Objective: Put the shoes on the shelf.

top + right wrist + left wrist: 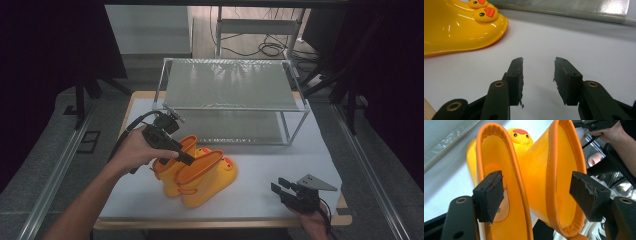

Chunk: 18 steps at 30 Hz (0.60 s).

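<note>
Boots on table, left gripper straddling the cuffs

Pair of glossy yellow rubber duck-face boots (200,172) lies on the white table (280,165) before the two-tier metal-frame shelf (230,85). Boot interiors look empty; toes are hidden. Left gripper (536,195) is spread, one jaw inside one boot's opening, the other inside its neighbour's. Right gripper (537,75) is spread, low over bare table near the front-right corner.
</note>
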Motion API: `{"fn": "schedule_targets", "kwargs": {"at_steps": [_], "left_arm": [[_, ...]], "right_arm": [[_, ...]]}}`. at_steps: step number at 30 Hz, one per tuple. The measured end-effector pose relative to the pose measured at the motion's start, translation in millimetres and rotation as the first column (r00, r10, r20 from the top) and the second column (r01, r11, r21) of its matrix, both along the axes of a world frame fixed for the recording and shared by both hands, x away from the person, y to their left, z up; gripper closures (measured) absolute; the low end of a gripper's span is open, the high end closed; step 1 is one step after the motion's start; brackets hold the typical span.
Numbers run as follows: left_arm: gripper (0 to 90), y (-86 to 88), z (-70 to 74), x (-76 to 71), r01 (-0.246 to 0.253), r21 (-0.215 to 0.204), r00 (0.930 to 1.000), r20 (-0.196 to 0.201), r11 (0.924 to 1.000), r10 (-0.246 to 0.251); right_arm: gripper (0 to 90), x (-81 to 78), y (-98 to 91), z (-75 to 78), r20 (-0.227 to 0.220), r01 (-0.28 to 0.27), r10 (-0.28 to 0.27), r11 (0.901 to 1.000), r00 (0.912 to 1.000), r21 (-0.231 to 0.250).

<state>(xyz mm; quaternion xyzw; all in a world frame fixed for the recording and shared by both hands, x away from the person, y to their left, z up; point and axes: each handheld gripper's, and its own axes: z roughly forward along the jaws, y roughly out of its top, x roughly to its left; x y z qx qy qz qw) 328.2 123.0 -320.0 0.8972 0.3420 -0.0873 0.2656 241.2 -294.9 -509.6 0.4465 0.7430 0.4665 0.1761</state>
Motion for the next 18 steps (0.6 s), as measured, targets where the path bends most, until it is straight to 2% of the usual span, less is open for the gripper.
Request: {"fn": "schedule_targets", "kwargs": {"at_steps": [2, 5, 7, 15, 18], "left_arm": [[27.7, 0.7, 2.0, -0.9, 0.001, 0.017, 1.0000, 0.007, 0.9998, -0.001], [27.7, 5.0, 3.6, -1.5, -0.015, 0.019, 0.9999, 0.007, 0.9997, 0.015], [28.0, 5.4, 1.9, -2.3, -0.006, 0.020, 1.0000, -0.005, 0.9998, 0.007], [28.9, -1.3, 2.6, -7.9, 0.004, 0.046, 0.9999, 0.010, 0.9989, -0.004], [29.6, -4.2, 1.9, -11.3, 0.029, 0.054, 0.9996, -0.005, 0.9981, -0.029]], "right_arm": [[57.9, -0.2, 0.2, 0.2, -0.003, -0.003, 0.003, 1.0000, 1.0000, -0.003], [57.9, 0.4, -0.9, 0.0, 0.003, -0.002, 0.002, 1.0000, 1.0000, -0.001], [57.9, 0.8, -1.3, 0.2, 0.001, -0.002, 0.002, 1.0000, 1.0000, 0.000], [57.9, 0.9, 0.6, 0.6, 0.005, -0.005, 0.005, 1.0000, 1.0000, -0.001], [57.9, 1.2, -0.3, 0.6, 0.000, -0.003, 0.003, 1.0000, 1.0000, -0.001]]}}
